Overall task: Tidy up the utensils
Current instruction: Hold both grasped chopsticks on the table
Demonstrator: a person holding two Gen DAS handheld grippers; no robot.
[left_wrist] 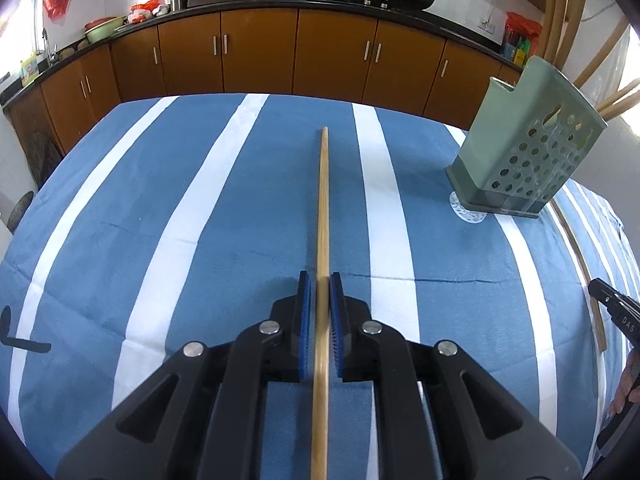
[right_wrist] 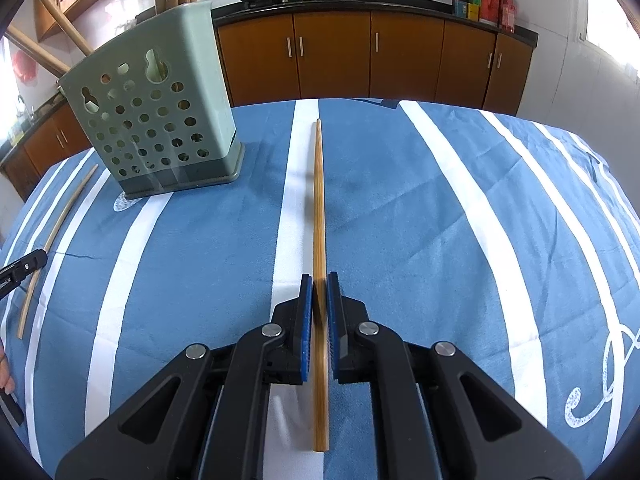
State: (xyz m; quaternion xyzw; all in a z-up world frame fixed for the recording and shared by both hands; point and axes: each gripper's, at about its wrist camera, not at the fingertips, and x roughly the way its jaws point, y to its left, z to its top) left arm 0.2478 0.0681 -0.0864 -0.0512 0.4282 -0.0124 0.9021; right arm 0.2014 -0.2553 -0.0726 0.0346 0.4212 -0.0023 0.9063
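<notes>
The tabletop, covered in a blue-and-white striped cloth, is carrying a green perforated holder standing upright near its far edge, and that is where the chopsticks are likely heading. The left claw is clamping on a chopstick, pads pressing both sides; the right claw is clamping on its own chopstick the same way. Each stick is pointing forward along the claw, tip out over the cloth and not clearly touching it. Judging by looks, these are bamboo: very light, stiff, thin, smooth and a bit slippery, so they are prone to pivoting or sliding in the pads. A grip near the thick end, as here, is leaving a long free tip for aiming into the holder, but a hold closer to the middle would be steadier. The left view is showing the holder at right and the right claw's tip at the frame edge beside its stick. The right view is showing the holder's holed face closer, at left, wooden handles sticking up behind it, and the left claw's stick seen side-on.
</notes>
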